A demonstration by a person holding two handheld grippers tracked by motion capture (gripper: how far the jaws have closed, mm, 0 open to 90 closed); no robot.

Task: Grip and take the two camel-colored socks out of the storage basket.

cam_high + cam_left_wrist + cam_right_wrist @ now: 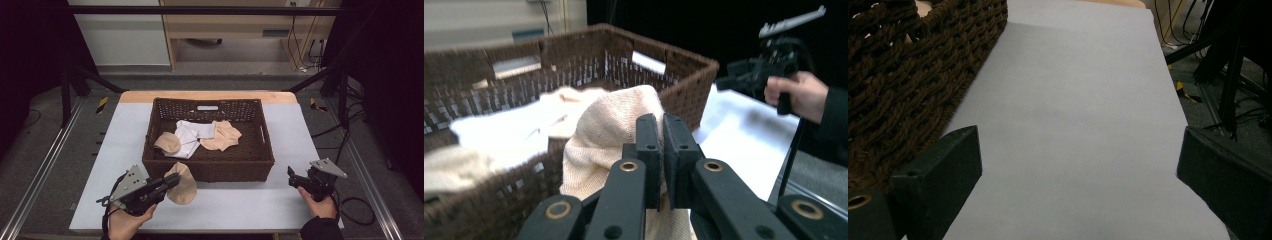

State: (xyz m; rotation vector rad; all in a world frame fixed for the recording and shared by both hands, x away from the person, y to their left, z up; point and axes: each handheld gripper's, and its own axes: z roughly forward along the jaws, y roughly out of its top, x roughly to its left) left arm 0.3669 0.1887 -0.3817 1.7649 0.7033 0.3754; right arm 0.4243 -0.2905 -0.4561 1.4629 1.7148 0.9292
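One tan sock is pinched tight in the left gripper, and it hangs just outside the front wall of the brown woven basket, near the front left of the worktop. It looks like the socks are coming out one at a time, so this is about the first one done. Two more tan socks and a white sock wait in the basket, and the right gripper rests wide open and empty by the front right edge.
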